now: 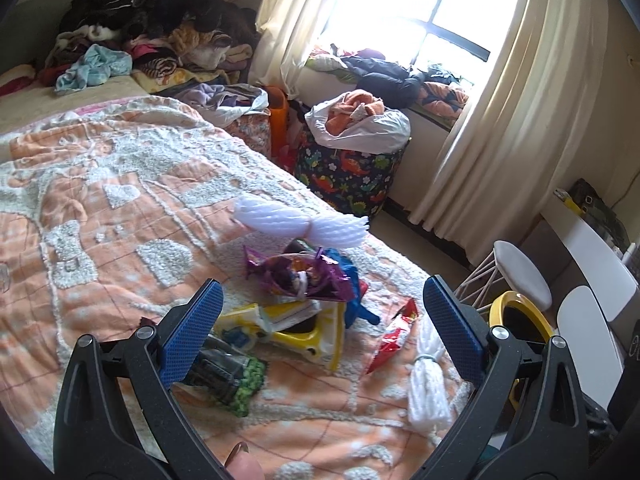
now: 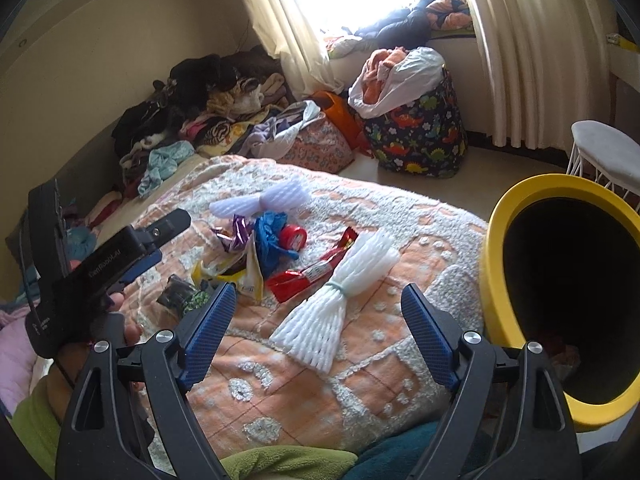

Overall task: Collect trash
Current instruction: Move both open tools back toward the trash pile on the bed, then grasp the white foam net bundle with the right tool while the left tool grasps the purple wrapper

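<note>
Both grippers, left (image 1: 320,320) and right (image 2: 316,330), hover with jaws spread and empty over a white foam fruit-net sleeve (image 2: 334,296) on the orange bedspread (image 2: 280,380), beside the yellow bin (image 2: 494,280); light, squashy, likely best pinched at its banded waist.

A bedroom in a home is shown. Ahead of the tongs a bed (image 1: 120,184) is spread with an orange and white blanket, and at its far end a heap of clothes (image 1: 152,28) is piled against the wall. Further ahead, a window (image 1: 412,4) is framed by cream curtains (image 1: 516,92), and clothes are laid on its sill. Below it a dinosaur-print laundry basket (image 2: 420,136) is stood on the floor, and a white stool (image 2: 604,156) is seen to the right.
</note>
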